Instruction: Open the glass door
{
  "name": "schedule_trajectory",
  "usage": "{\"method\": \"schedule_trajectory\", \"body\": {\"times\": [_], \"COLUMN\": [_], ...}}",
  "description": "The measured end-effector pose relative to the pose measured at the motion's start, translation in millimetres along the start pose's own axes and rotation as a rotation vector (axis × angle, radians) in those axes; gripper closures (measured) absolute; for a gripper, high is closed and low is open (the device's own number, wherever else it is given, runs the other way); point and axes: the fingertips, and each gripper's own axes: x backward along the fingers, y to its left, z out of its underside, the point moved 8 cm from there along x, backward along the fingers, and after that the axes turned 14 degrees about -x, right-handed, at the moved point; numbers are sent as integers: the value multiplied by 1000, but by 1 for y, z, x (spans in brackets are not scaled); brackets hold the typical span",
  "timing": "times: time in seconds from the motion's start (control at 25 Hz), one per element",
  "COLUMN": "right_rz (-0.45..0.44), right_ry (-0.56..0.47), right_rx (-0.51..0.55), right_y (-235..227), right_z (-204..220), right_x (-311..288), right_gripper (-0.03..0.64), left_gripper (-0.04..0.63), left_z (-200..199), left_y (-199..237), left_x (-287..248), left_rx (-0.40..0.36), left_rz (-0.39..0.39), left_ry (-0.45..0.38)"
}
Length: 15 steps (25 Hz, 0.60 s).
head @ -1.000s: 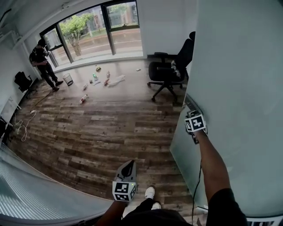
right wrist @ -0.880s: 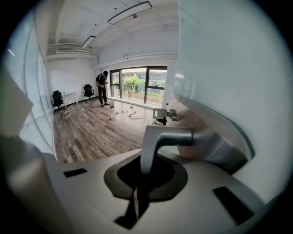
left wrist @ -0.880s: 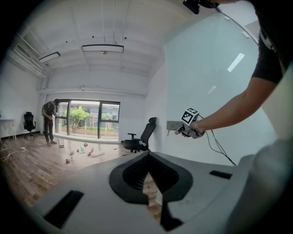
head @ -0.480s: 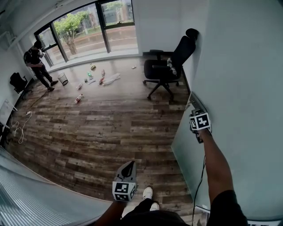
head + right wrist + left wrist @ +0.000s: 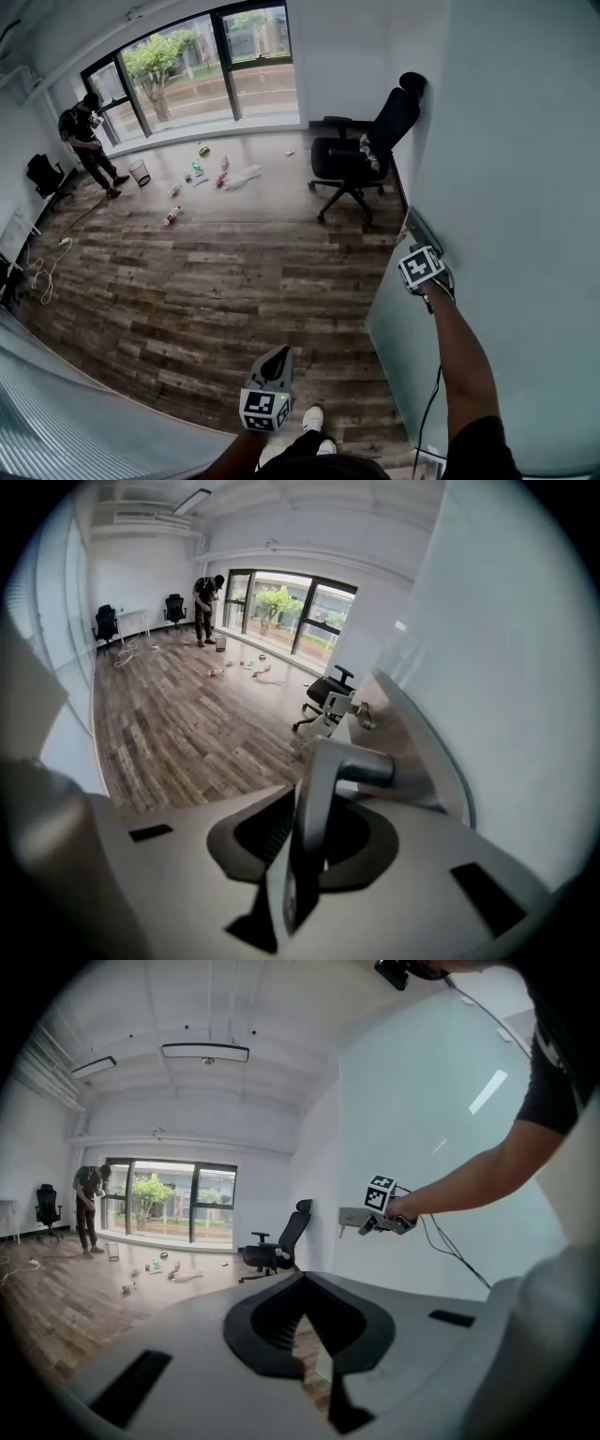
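The frosted glass door (image 5: 525,187) fills the right of the head view, its edge swung out over the wood floor. A metal lever door handle (image 5: 352,766) sticks out of it. My right gripper (image 5: 413,246) is on that handle. In the right gripper view, the lever runs between the jaws of this gripper (image 5: 305,855), whose pads hold it. Those jaws have just been opening a little with the handle still between them. My left gripper (image 5: 272,361) hangs low over the floor, away from the door, shut on nothing. The left gripper view shows the right gripper (image 5: 375,1225) at the handle (image 5: 352,1218).
A black office chair (image 5: 361,155) stands by the wall beyond the door. A person (image 5: 89,141) stands by the windows, near a waste bin (image 5: 141,172), with bottles and litter (image 5: 211,173) on the floor. A ribbed glass partition (image 5: 75,422) runs along the lower left. My shoe (image 5: 314,419) shows below.
My right gripper has rolled on the handle, so its marker cube now sits tilted, and it has shifted slightly. The left gripper has drifted a little. The door stands about where it was.
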Motion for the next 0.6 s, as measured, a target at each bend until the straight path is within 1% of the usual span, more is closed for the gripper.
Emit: {"method": "schedule_trajectory", "body": {"times": [0.04, 0.12, 0.16, 0.2, 0.28, 0.32, 0.36, 0.44, 0.52, 0.6], "right_rz": [-2, -5, 3, 19, 60, 68, 55, -18, -92, -145], "right_ry": [0, -35, -75, -129, -259, -329, -397, -508, -573, -604], "right_rx": [9, -15, -37, -56, -82, -100, -124, -172, -195, -210], "right_y": [2, 0, -3, -5, -3, 1, 5, 21, 44, 66], "right_z": [-1, -1, -2, -2, -2, 2, 10, 35, 65, 92], "right_x": [4, 13, 19, 28, 57, 74, 91, 125, 151, 170], "right_gripper": [533, 505, 502, 501, 470, 469, 469, 469, 471, 471], "left_gripper": [594, 594, 594, 594, 594, 594, 594, 594, 594, 594], "left_z": [0, -1, -1, -3, -6, -8, -10, -12, -12, -13], "left_y": [1, 3, 4, 6, 6, 4, 1, -7, -14, -18], "left_x": [3, 9, 12, 15, 24, 29, 33, 42, 50, 59], "left_rx": [0, 0, 2, 4, 6, 5, 4, -1, -6, -10], "left_rz": [-2, -9, -13, -17, -22, -23, -23, -27, -37, -48], "left_ry": [-2, -5, -7, -9, -12, -13, -16, -24, -39, -54]}}
